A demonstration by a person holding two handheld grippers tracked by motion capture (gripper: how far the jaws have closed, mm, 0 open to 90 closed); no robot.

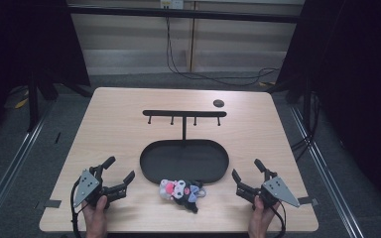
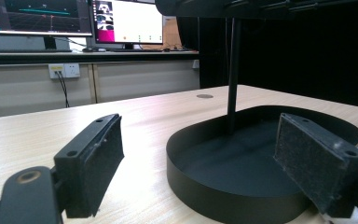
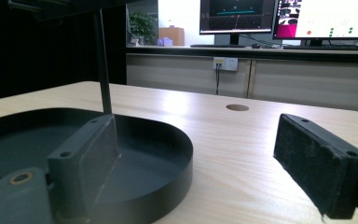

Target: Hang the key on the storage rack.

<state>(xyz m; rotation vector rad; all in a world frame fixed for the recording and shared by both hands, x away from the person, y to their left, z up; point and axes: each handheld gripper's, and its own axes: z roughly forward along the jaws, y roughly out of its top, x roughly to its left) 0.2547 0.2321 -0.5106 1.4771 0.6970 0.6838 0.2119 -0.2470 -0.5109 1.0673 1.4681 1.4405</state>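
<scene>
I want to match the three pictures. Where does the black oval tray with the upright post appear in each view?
High view: the black oval tray lies at the table's centre, just behind the plush toy.
Left gripper view: it sits centre-right, between the tool's two pads.
Right gripper view: it sits at lower left, partly behind the left pad.
Shared landmark: the thin upright post rising from the tray's far edge.

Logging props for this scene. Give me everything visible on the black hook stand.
The black hook stand looks like matte black metal: an oval tray base with a low raised rim, a thin upright post rising from its far edge, and a horizontal crossbar on top carrying four short pegs. It stands upright at the middle of the wooden table. The tray looks empty. A small plush toy lies just in front of the rim; contact unclear.
</scene>
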